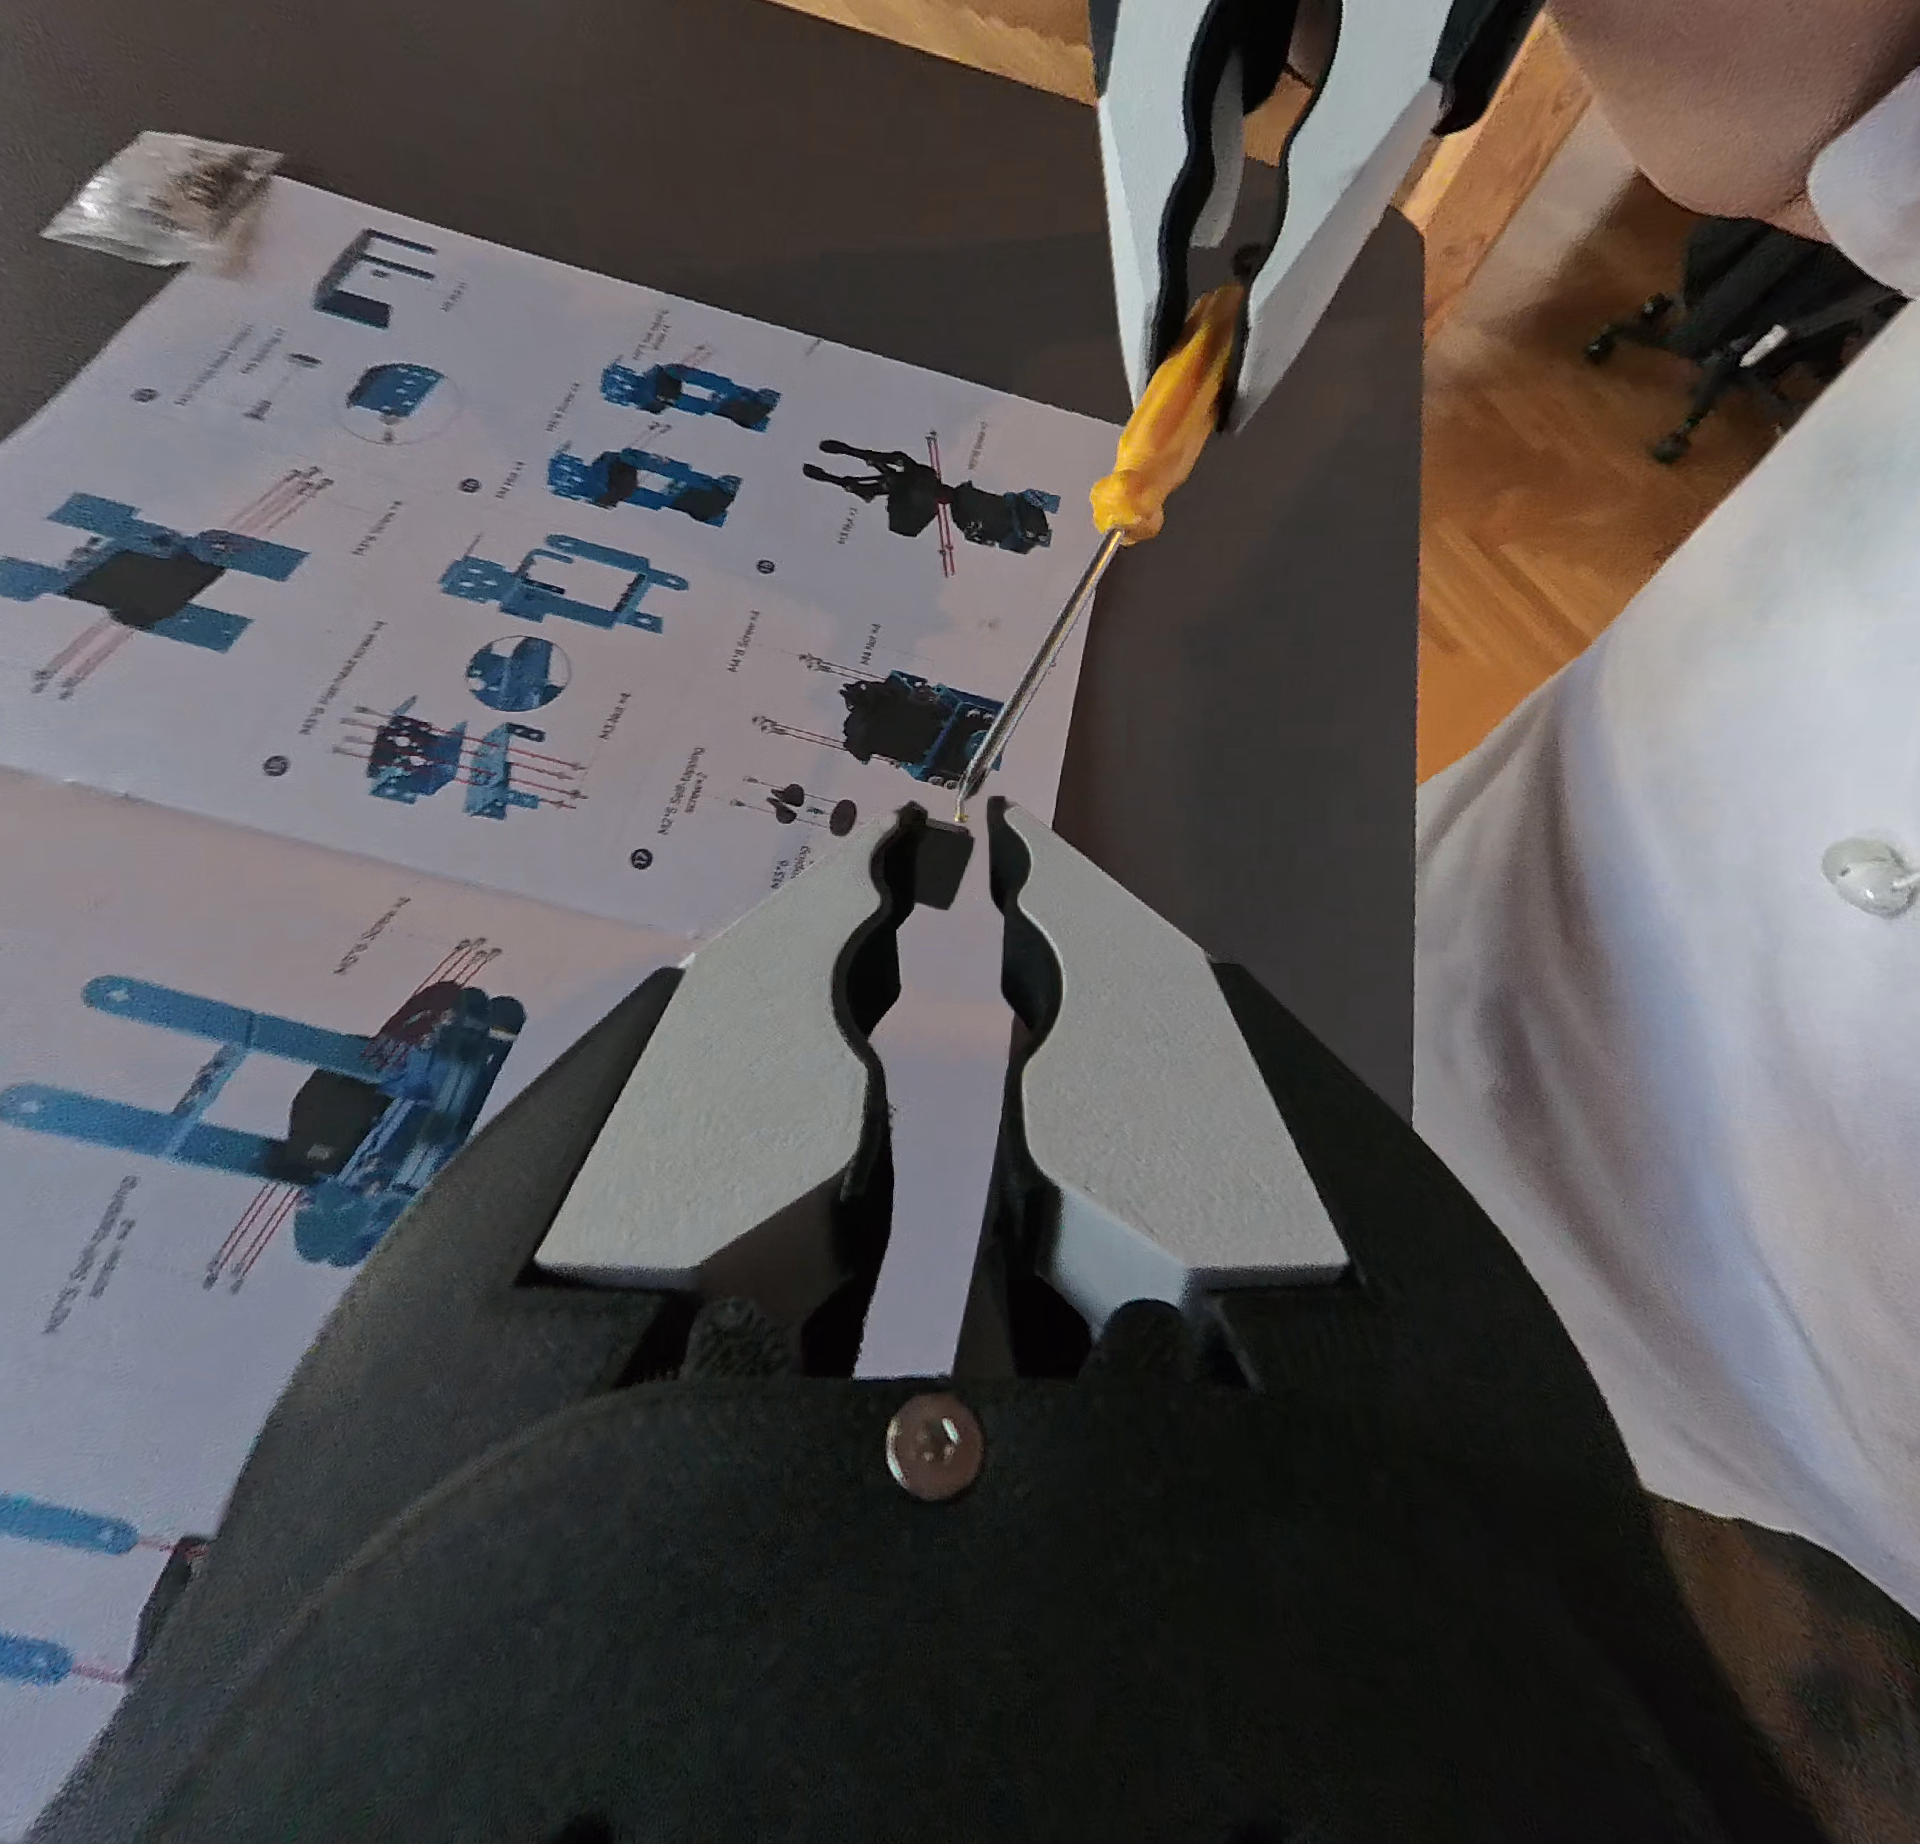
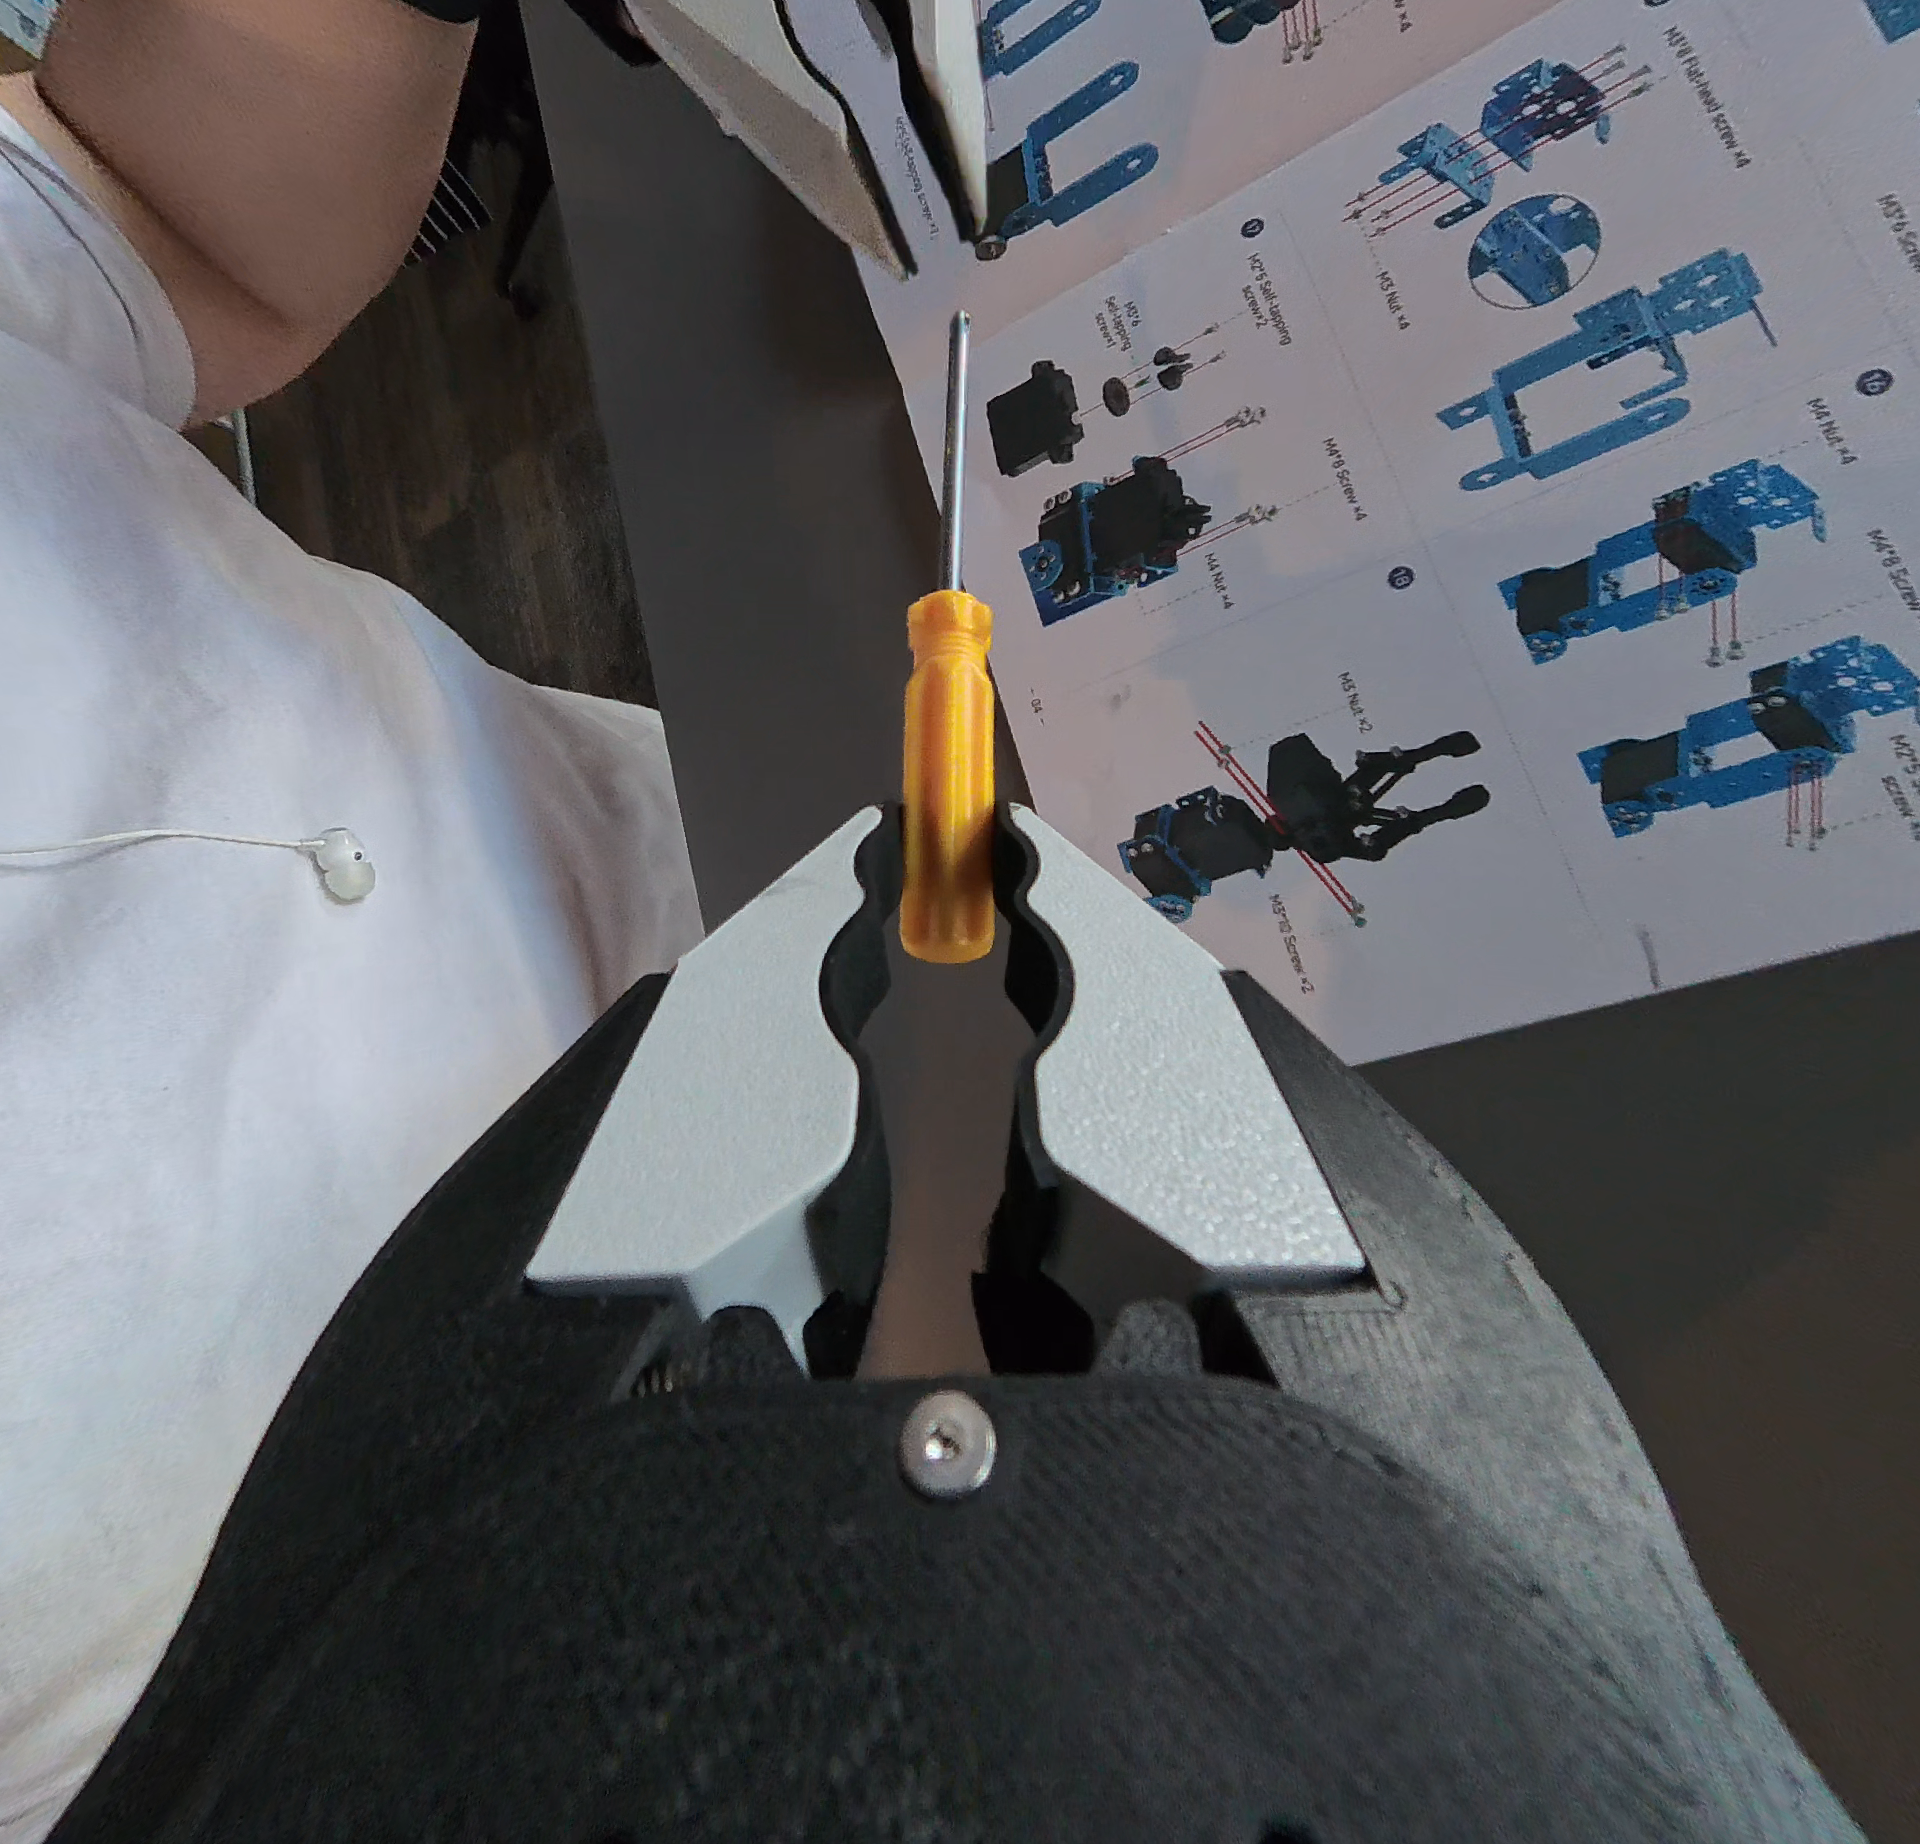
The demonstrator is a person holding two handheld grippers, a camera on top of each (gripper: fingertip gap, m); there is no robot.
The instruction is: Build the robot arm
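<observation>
My left gripper (image 1: 958,815) is shut on a small black block (image 1: 948,867) pinched at its fingertips, above the instruction sheet. My right gripper (image 2: 945,815) is shut on the orange handle of a small screwdriver (image 2: 945,755). In the left wrist view the right gripper (image 1: 1195,392) comes in from the top, and the screwdriver (image 1: 1174,412) slants down so that its metal tip touches the top of the black block. In the right wrist view the left gripper (image 2: 940,236) is at the top, just beyond the screwdriver tip; the block is not clearly seen there.
A white instruction sheet (image 1: 416,568) (image 2: 1455,568) with blue and black part drawings lies on a dark table (image 1: 727,132) (image 2: 1610,1223). A small clear bag (image 1: 166,194) lies at its far corner. A person in a white shirt (image 1: 1662,963) (image 2: 208,807) is at the table's edge. Wooden floor (image 1: 1507,547) and an office chair (image 1: 1745,340) lie beyond. The tips of one gripper are about 12 cm away from the tips of the other.
</observation>
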